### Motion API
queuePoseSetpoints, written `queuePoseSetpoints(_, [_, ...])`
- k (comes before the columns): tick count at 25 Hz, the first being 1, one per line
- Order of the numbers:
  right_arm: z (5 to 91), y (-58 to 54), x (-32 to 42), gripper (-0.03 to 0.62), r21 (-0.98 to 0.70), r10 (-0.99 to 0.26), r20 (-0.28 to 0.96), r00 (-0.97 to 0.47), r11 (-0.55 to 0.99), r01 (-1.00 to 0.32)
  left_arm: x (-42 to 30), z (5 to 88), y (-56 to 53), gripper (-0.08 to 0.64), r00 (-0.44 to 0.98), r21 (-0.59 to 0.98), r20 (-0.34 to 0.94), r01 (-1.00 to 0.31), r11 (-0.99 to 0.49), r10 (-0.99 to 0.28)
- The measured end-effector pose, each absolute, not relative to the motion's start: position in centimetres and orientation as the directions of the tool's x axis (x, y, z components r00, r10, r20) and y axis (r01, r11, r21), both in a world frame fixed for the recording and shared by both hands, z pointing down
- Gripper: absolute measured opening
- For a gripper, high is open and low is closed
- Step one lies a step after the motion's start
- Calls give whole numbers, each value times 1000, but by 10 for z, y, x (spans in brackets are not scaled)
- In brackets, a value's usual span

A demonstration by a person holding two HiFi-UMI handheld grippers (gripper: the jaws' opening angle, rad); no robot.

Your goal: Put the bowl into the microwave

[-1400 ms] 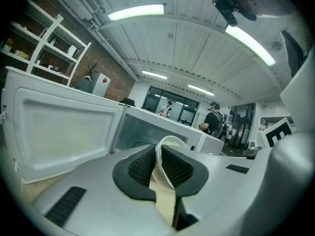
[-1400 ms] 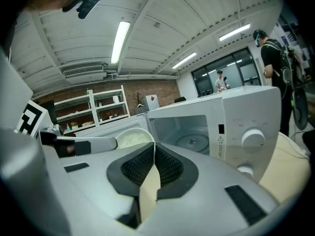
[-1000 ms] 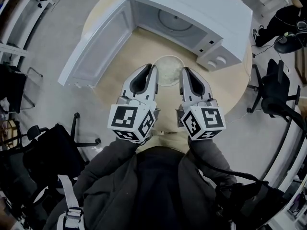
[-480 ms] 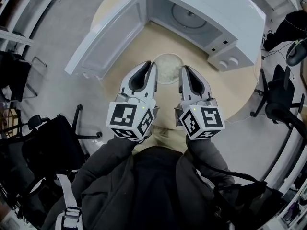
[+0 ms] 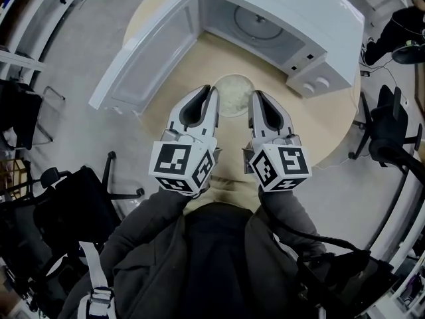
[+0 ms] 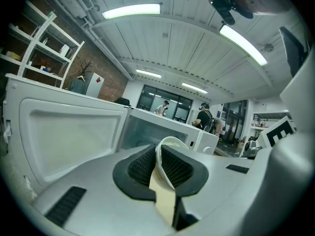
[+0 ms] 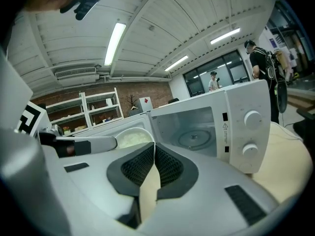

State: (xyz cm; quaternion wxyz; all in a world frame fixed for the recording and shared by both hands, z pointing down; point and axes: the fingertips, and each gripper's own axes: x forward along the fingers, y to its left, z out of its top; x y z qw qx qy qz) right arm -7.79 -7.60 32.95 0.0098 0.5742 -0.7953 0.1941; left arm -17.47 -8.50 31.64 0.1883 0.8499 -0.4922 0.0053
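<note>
Head view: bowl (image 5: pixel 232 96) is near the middle of the tabletop (image 5: pixel 319 128), just short of the open microwave (image 5: pixel 292 18); whether it is lifted, I can't tell.
Left gripper (image 5: pixel 212 97): jaws clamped on the bowl's left rim.
Right gripper (image 5: pixel 254 100): jaws pinched tight on the thin right rim.
Door (image 5: pixel 149 52): swung wide towards the left edge.
Risk one: uneven hands could tilt the bowl and spill its pale contents.
Risk two: going in low could knock the base on the cavity sill and break a rim grip.

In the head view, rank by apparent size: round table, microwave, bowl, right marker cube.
1. round table
2. microwave
3. right marker cube and bowl look close; the cube sits nearer the camera, so unranked.
</note>
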Motion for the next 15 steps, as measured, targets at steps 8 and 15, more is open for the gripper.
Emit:
queuePoseSetpoints(8, [345, -106, -64, 15, -304, -935, 224, -274, 200, -932, -160, 331, -123, 44, 574, 301, 187, -806, -510, -797])
queuePoseSetpoints(15, [359, -142, -47, 15, -303, -948, 245, -202, 123, -945, -142, 348, -167, 44, 630, 319, 206, -767, -557, -749])
